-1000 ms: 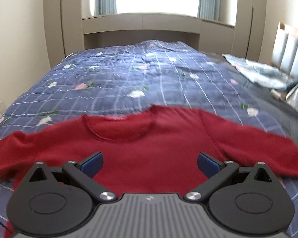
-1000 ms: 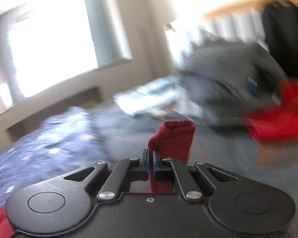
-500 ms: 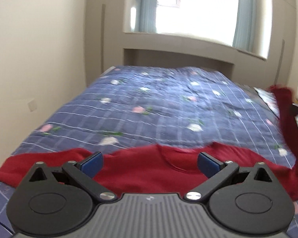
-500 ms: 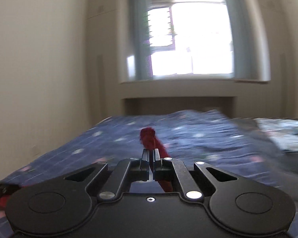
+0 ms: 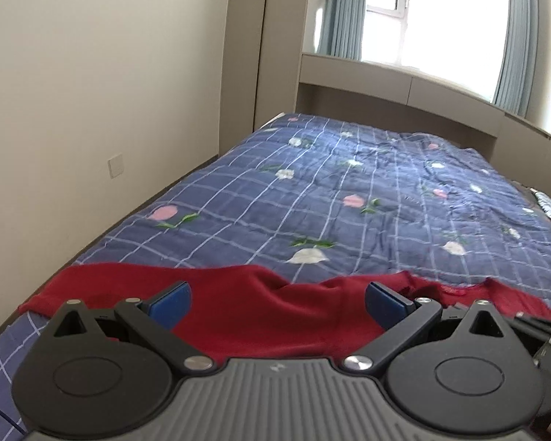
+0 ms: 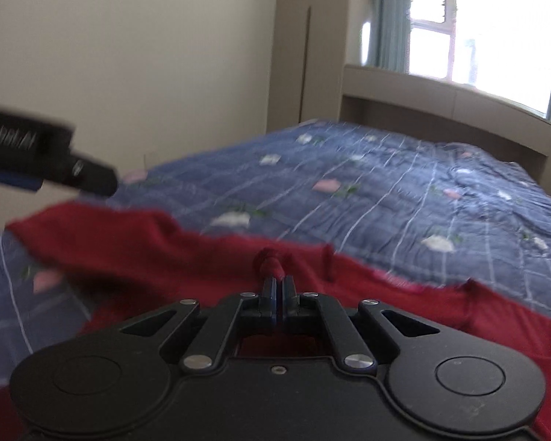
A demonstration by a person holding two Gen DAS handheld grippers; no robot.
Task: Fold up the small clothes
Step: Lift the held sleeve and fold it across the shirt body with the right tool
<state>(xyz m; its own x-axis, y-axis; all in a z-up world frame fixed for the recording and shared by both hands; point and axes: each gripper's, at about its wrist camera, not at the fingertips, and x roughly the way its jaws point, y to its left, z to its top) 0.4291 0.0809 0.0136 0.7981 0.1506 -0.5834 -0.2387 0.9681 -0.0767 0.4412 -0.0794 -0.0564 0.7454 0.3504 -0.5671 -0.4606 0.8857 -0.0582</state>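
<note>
Left gripper (image 5: 275, 299): you've got the jaws wide and empty over the red sweater (image 5: 260, 316); free to pin or smooth
Sweater: lies across the blue quilt's (image 5: 349, 191) near edge
Right gripper (image 6: 277, 286): clamped tight on a sleeve cuff (image 6: 270, 261); carrying it inward, likely the sleeve fold

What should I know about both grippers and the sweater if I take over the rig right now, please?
Right gripper: shut on a bunched bit of the red sweater, apparently a sleeve end, held over the body.
Left gripper: open, empty, above the sweater.
Sweater lies face up on the blue checked quilt, at its near edge.
Done: that sleeve fold is underway.
Left: lay it down, fold the other sleeve, then the body.
</note>
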